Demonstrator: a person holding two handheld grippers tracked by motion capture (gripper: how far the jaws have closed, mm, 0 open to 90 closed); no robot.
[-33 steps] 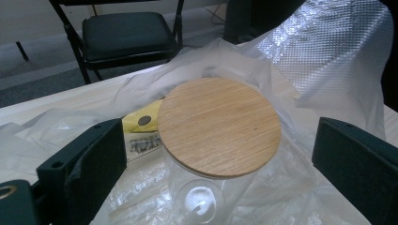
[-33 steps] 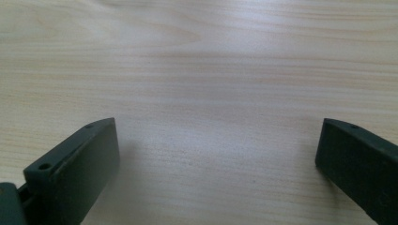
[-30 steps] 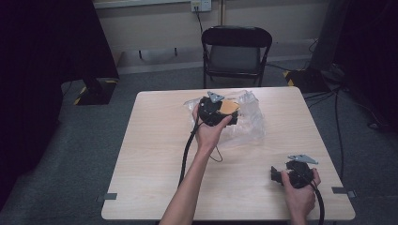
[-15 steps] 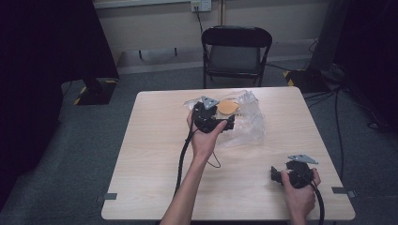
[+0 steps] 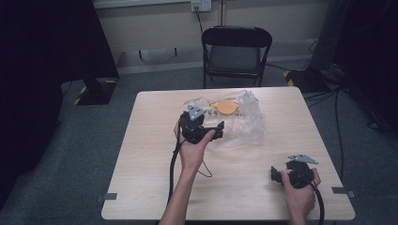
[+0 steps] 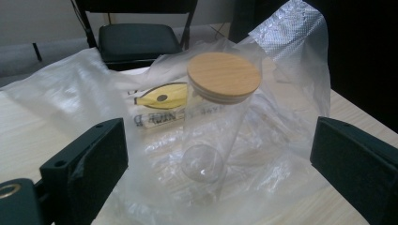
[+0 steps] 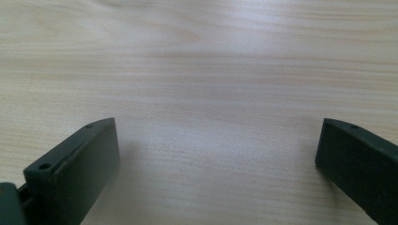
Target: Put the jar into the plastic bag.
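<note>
Left hand-held gripper (image 6: 216, 173): released, facing wood-lidded glass jar (image 6: 218, 117) on plastic bag (image 6: 281, 154). Right hand-held gripper (image 7: 216, 164): released, over bare desk (image 7: 211, 70).

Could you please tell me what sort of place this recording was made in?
Probably a lab or studio corner set up for recording: a bare wooden table on grey carpet, a black folding chair behind it, dark curtains at the sides, and cables trailing over the floor.

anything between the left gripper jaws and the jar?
Only the clear plastic bag: in the left gripper view its crumpled film lies between the open left gripper and the wooden-lidded glass jar sitting on it.
</note>
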